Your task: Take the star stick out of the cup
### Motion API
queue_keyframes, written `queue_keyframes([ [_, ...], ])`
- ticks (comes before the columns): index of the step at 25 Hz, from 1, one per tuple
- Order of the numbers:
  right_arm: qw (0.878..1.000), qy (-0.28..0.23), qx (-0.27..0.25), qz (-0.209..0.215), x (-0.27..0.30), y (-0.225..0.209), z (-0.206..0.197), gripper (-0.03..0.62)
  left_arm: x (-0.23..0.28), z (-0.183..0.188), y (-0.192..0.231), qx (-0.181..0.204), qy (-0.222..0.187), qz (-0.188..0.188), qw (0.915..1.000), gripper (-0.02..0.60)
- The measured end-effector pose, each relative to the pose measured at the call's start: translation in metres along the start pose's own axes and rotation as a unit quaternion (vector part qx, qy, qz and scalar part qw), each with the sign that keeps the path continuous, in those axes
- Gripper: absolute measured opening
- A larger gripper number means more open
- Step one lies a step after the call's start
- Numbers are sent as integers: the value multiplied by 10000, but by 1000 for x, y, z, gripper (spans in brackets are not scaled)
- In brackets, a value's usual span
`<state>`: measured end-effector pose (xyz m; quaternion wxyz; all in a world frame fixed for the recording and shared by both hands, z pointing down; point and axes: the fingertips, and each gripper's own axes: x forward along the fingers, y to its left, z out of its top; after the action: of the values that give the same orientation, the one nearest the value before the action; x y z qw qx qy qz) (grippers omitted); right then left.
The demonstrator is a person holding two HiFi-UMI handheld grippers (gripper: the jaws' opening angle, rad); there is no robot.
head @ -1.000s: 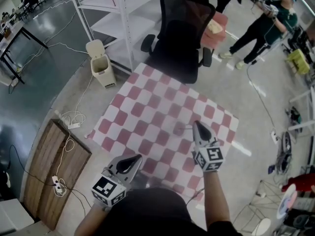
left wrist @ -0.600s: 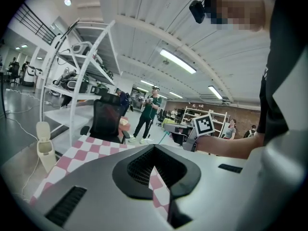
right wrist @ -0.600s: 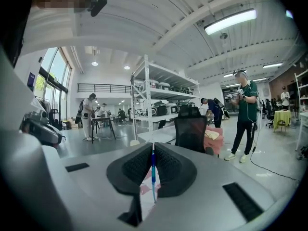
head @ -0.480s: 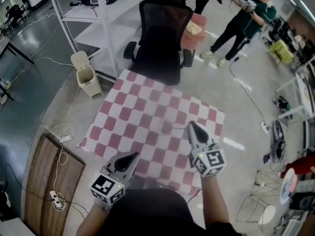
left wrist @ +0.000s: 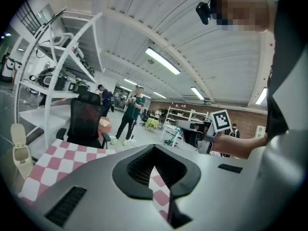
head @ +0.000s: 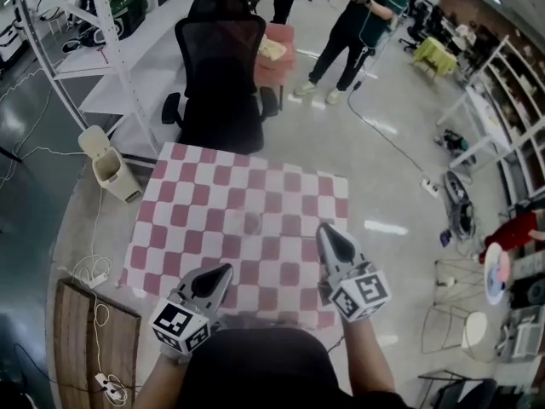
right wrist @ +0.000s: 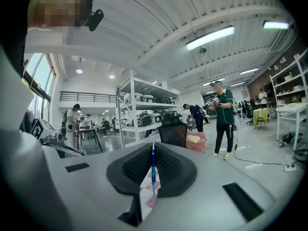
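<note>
Cloth: a red-and-white checked cloth (head: 204, 203) is spread flat across the middle of the head view; its near edge is hidden behind the person's dark top.
Cup: a faint, see-through cup (head: 251, 221) is seen near the middle of the cloth; little of it can be made out.
Stick: a thin blue stick (right wrist: 153, 170) is clamped upright between the pads in the right gripper view; its star end cannot be made out.
Right gripper (head: 324, 231): the jaws are pressed narrow on the stick, over the cloth's lower right part — to the right of the cup and apart from it.
Left gripper (head: 226, 268): the tips are brought together with nothing between them, at the cloth's lower left.
Floor: a pale grey floor (head: 392, 186) is seen all around, with white cables (head: 89, 271) at the left and a wooden board (head: 85, 339) at the lower left.
Room: a black office chair (head: 220, 75) is set at the cloth's far edge, a beige bin (head: 111, 167) to its left and white shelving (head: 85, 49) at the upper left. A person in green (head: 358, 24) is seen standing at the top.
</note>
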<state>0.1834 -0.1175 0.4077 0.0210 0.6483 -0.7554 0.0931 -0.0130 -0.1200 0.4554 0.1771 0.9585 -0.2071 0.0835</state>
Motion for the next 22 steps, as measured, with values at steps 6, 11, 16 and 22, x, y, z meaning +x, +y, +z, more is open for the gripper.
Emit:
queue_keyframes([
  [6, 9983, 75, 175, -554, -50, -24, -15, 25, 29, 1, -23, 95, 83, -490, 9987, 40],
  [11, 9954, 83, 325, -900, -85, -36, -26, 25, 47, -4, -42, 169, 165, -760, 9968, 40],
  [16, 9928, 170, 394, -1116, -106, -47, -37, 25, 59, -6, -56, 194, 225, -904, 9955, 40],
  [22, 9911, 182, 439, -1241, -125, -53, -47, 25, 68, -4, -66, 249, 214, -944, 9950, 40],
])
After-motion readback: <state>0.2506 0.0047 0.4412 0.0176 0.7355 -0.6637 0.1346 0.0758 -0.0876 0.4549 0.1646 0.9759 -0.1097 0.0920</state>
